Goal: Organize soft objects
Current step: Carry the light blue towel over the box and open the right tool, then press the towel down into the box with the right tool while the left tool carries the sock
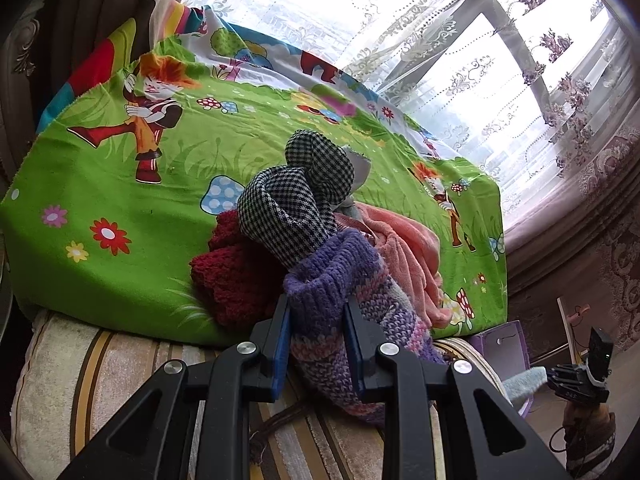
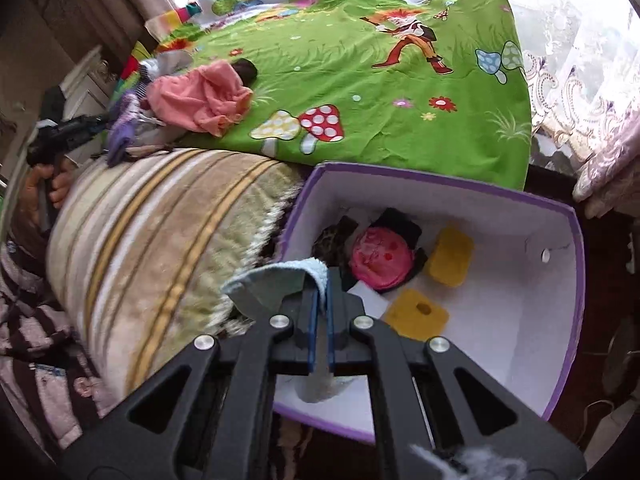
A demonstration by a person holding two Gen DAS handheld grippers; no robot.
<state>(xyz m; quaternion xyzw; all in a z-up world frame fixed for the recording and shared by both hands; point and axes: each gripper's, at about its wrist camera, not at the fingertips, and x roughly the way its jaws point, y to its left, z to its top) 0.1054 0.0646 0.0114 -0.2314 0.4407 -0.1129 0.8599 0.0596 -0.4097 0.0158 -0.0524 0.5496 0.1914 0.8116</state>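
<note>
Left of the box (image 2: 576,240), on the sheet's (image 1: 120,200) near edge, the left gripper (image 1: 318,320) clamps the purple sock (image 1: 340,288), which looks soft, light and stretchy, so a bunched fold holds best. Over the box, the right gripper (image 2: 322,300) pinches a limp blue cloth (image 2: 280,276).

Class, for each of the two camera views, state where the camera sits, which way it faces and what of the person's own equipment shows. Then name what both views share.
Left wrist: sits behind the left claw, facing the clothes pile on the green cartoon sheet; its fingers clamp the purple knit sock.
Right wrist: sits behind the right claw, looking down into the purple box, gripping a pale blue cloth.
Shared: the sheet, the pink garment, the striped blanket.
</note>
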